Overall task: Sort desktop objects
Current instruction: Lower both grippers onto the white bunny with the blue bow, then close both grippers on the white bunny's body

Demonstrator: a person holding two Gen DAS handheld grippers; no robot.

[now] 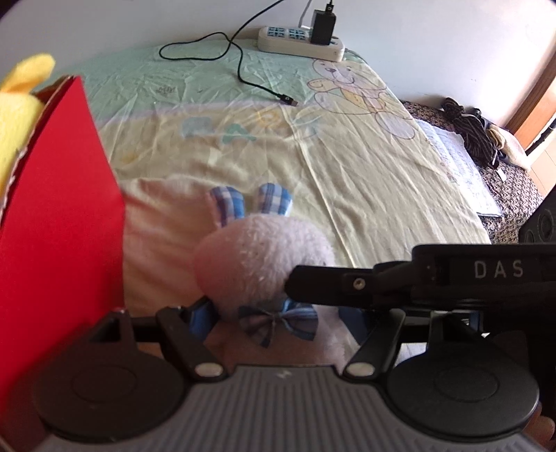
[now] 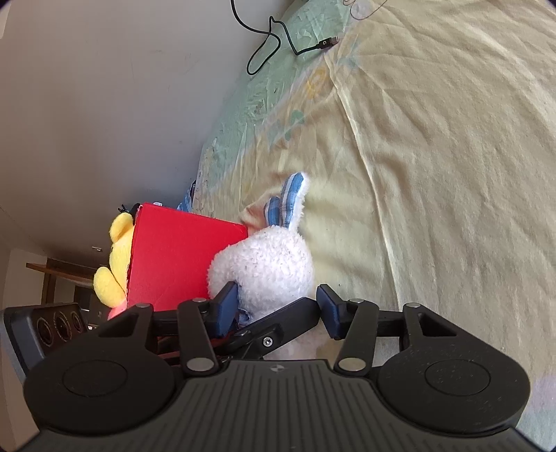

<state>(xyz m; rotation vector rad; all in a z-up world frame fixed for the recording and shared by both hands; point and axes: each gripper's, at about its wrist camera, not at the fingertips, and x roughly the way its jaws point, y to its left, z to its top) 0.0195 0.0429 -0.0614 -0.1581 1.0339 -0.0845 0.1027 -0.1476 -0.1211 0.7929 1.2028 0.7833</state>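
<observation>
A: Where does the white fluffy plush rabbit with blue plaid ears (image 1: 264,257) sit?

B: On the pale yellow printed cloth (image 1: 365,180), just beside the red cardboard box (image 1: 59,208). A yellow plush toy (image 1: 17,114) sticks out of that box.

A: And the left gripper (image 1: 278,321)?

B: The rabbit is between its blue fingers (image 1: 199,318), low on the body by the plaid bow (image 1: 278,321). The jaws look closed in on the plush, gripping it.

A: The right gripper (image 2: 278,306)?

B: In its own view the rabbit's head lies between its blue pads (image 2: 226,306). The left-hand pad touches the fur; the other stands clear of it, so the jaws are apart, not clamped. A black finger of the other tool crosses in front there.

A: Anything else?

B: At the far edge, well apart from the rabbit, a white power strip (image 1: 300,43) with a black charger (image 1: 323,26), and a black cable (image 1: 243,66) trailing across the cloth.
</observation>
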